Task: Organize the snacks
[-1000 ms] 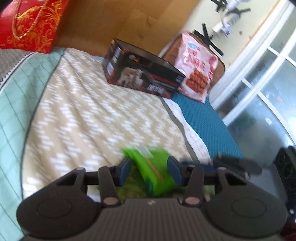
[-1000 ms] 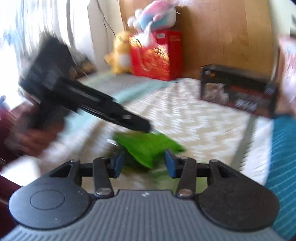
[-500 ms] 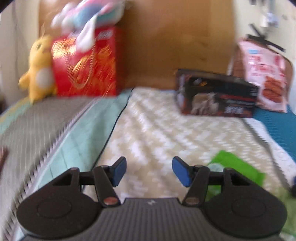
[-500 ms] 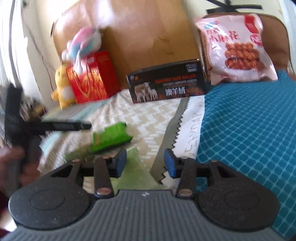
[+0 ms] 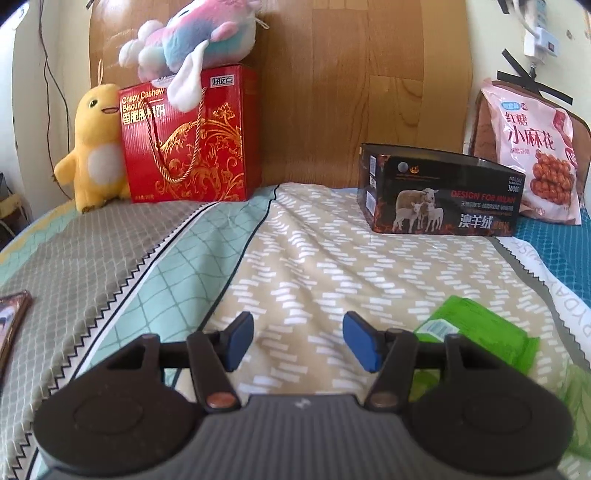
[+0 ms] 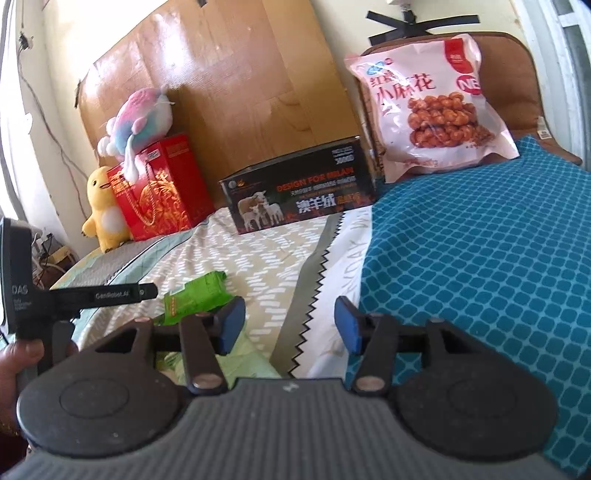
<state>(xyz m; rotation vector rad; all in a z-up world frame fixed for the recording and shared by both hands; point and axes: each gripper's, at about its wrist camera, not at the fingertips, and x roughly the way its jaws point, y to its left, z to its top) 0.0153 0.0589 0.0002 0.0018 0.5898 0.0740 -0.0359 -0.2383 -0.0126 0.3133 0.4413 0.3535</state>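
Note:
A green snack packet (image 5: 476, 328) lies flat on the beige patterned bedspread (image 5: 332, 266). My left gripper (image 5: 299, 339) hovers just left of it, open, with only bedspread between its blue pads. In the right wrist view the same packet (image 6: 199, 295) lies ahead to the left, past the left pad. My right gripper (image 6: 288, 328) points over the seam between the beige cloth and the teal cover (image 6: 480, 266); its jaws are opening with nothing between them. The left gripper's fingers (image 6: 110, 295) reach toward the packet from the left, held by a person's hand (image 6: 14, 369).
A black box with sheep on it (image 5: 439, 192) and a pink snack bag (image 5: 532, 147) stand by the headboard. A red biscuit box (image 5: 188, 136) stands at the left with a yellow plush (image 5: 96, 147) and a pastel plush (image 5: 192, 33). A pale green wrapper (image 6: 251, 358) lies under the right gripper.
A second ago both grippers had the green packet between their pads. Both have let go and turned away. The packet now lies on the bedspread, and the right jaws stand wider.

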